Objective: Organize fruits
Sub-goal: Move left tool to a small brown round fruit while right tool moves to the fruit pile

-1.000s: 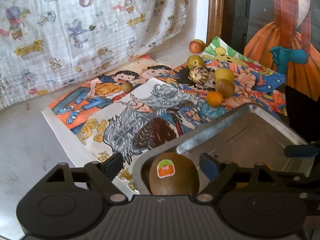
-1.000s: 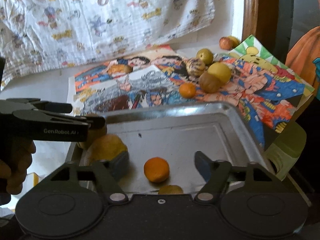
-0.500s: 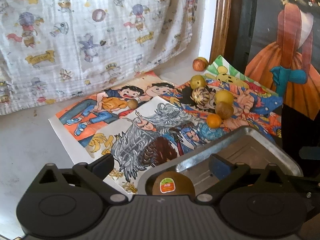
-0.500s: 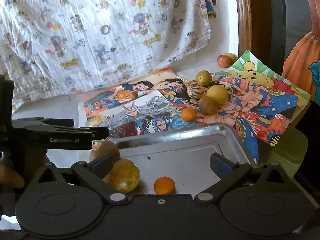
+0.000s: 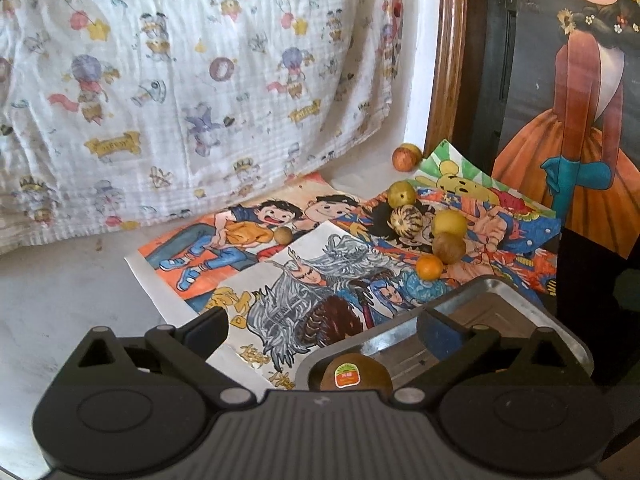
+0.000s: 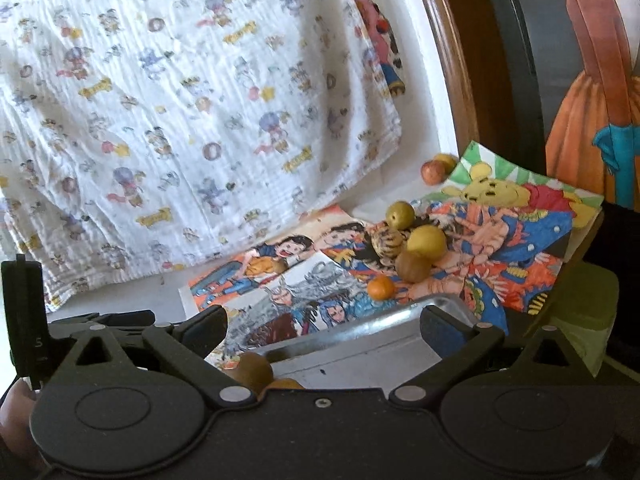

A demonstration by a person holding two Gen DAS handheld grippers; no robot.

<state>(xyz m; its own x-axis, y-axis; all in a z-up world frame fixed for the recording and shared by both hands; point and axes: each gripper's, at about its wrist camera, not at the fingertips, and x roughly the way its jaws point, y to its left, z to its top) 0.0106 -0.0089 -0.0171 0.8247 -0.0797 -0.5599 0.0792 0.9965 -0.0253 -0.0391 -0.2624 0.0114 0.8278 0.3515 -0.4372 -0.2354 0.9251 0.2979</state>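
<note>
The left gripper (image 5: pixel 322 326) hangs with its jaws spread wide and nothing between them, poised over the near-left corner of the shiny rectangular metal tray (image 5: pixel 516 294). Just under it, tucked against that corner's rim, lies a brown kiwi with a red-and-green sticker (image 5: pixel 351 374). The right gripper (image 6: pixel 322 326) is likewise spread and empty, above the tray's near side; from its camera the tray's far rim (image 6: pixel 384 322) runs right across between the fingers, with a brown fruit (image 6: pixel 252 368) and a sliver of an orange-yellow one (image 6: pixel 286 383) peeking out at the bottom. The tray floor beyond them is bare metal.

Past the far rim, colourful cartoon drawings on paper sheets (image 5: pixel 256 248) cover the pale bench (image 5: pixel 60 288). A small orange citrus fruit (image 5: pixel 429 267) sits just beyond the tray's edge, with a brown round fruit (image 5: pixel 449 247), a yellow round fruit (image 5: pixel 449 223), a striped round fruit (image 5: pixel 406 218) and a yellow-green fruit (image 5: pixel 401 194) clustered behind it. A small tan ball-like fruit (image 5: pixel 283 236) lies alone on the left sheet, well apart. A reddish fruit (image 5: pixel 405 157) rests at the back by the brown wooden frame (image 5: pixel 448 80). The bench's left side is open, bounded behind by a white cloth printed with cartoon figures (image 5: pixel 180 80).
</note>
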